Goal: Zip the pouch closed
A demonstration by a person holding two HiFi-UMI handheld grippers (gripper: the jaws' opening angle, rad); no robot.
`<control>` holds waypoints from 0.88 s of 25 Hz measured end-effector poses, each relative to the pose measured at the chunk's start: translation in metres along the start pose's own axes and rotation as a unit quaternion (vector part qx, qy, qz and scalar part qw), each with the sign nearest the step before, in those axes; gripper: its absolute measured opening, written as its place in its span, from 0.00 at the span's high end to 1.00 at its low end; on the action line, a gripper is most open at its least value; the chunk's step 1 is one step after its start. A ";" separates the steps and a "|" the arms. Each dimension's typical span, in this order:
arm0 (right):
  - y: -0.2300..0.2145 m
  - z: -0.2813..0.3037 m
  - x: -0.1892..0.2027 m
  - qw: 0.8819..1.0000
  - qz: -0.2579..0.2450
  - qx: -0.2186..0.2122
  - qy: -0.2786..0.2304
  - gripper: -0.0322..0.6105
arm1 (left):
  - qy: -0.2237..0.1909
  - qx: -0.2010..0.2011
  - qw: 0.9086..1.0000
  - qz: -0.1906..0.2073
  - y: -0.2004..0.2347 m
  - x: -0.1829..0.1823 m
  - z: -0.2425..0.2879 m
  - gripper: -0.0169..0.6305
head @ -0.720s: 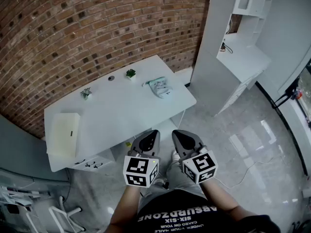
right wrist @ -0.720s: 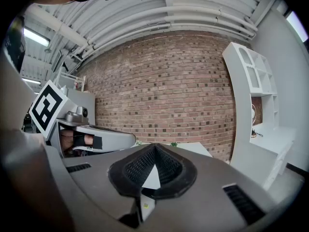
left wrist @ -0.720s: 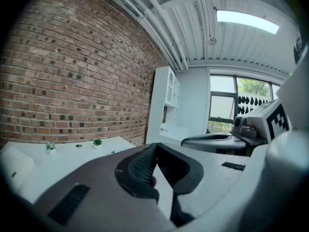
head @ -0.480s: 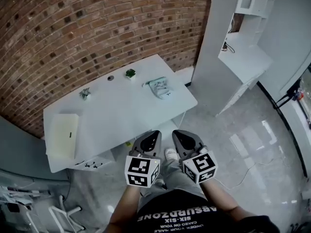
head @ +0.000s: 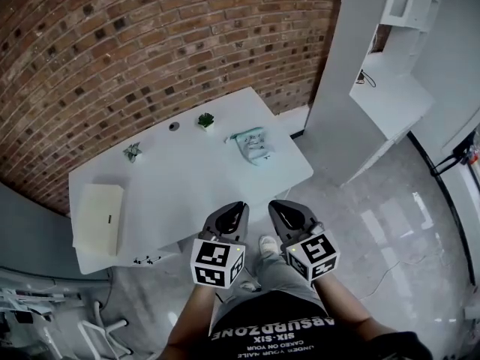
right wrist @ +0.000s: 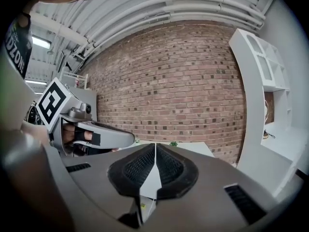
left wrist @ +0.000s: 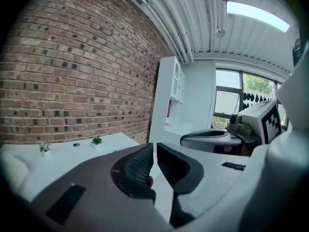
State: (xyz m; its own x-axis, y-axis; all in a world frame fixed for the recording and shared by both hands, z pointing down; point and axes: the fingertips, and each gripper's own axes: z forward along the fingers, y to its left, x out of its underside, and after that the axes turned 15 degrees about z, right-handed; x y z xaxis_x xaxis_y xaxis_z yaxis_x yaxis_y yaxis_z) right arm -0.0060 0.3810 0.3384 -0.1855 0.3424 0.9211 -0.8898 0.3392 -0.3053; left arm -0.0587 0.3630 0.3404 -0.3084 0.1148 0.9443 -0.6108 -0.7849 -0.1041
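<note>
the table (head: 187,182) stands ahead of you, brick wall (head: 150,43) behind it, shelf unit (head: 382,96) to its right. on it: pouch (head: 253,145) at the right end, flat box (head: 98,217) at the left end, plant (head: 133,151) and second plant (head: 205,119) between, near the far edge.

the black shirt (head: 271,328) reads "absurdzone" and "six-six".

Zip of the far-off pouch (head: 253,144) too small for any reading; dark round item (head: 174,126) beside the plant (head: 205,119) unidentifiable.
</note>
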 end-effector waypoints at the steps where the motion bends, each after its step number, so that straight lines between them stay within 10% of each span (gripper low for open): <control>1: -0.005 0.006 -0.003 1.000 0.001 -0.001 0.001 0.94 | 0.002 0.000 1.000 0.000 0.004 -0.001 0.007 0.96; 22: -0.124 0.083 -0.035 0.999 -0.013 -0.020 0.047 0.77 | 0.059 -0.014 0.998 0.012 0.066 0.000 0.128 0.77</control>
State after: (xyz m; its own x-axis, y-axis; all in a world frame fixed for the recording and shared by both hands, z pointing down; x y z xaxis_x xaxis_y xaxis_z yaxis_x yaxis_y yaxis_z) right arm 0.0760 0.2539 0.3644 -0.1210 0.4137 0.9024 -0.8762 0.3828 -0.2929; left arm -0.0062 0.2332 0.3738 -0.4064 0.1690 0.8979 -0.6215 -0.7715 -0.1360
